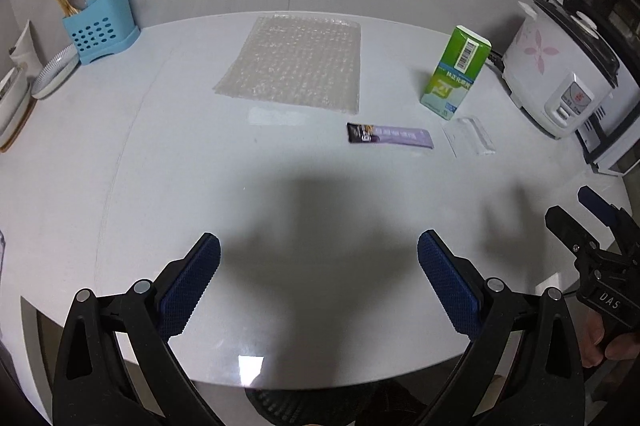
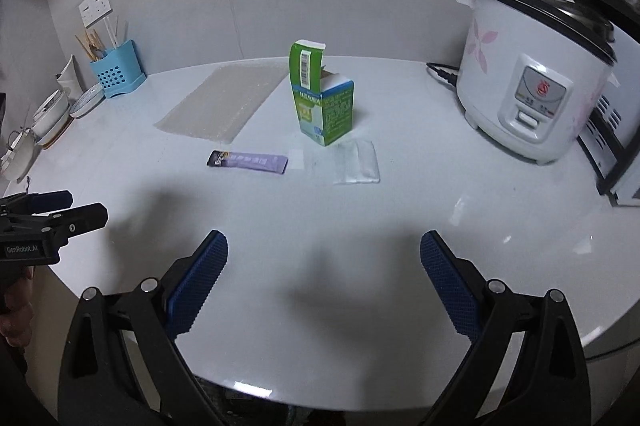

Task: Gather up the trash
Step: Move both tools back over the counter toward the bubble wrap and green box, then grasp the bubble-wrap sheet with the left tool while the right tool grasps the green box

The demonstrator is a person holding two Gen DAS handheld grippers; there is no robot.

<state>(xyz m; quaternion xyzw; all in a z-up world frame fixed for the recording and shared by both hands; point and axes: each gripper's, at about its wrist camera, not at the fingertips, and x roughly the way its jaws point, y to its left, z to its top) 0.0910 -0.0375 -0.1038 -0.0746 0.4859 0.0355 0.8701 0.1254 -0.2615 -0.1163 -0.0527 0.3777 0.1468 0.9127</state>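
On the white table lie a sheet of bubble wrap (image 1: 292, 62) (image 2: 224, 102), a purple snack wrapper (image 1: 390, 135) (image 2: 248, 161) and a clear plastic packet (image 1: 469, 136) (image 2: 357, 162). A green carton (image 1: 455, 71) (image 2: 324, 98) with its top flap open stands upright beside them. My left gripper (image 1: 319, 254) (image 2: 86, 208) hovers open over the near table edge, nothing between its fingers. My right gripper (image 2: 324, 252) (image 1: 574, 204) is open too, also over the near edge, to the right of the left one. All the trash lies well ahead of both.
A white rice cooker (image 1: 560, 66) (image 2: 532, 82) stands at the right, a white appliance behind it. At the far left are a blue cutlery holder (image 1: 100, 26) (image 2: 118, 72), bowls (image 1: 56, 72) (image 2: 86, 102) and wall sockets. A dark mesh bin (image 1: 312, 402) shows below the table edge.
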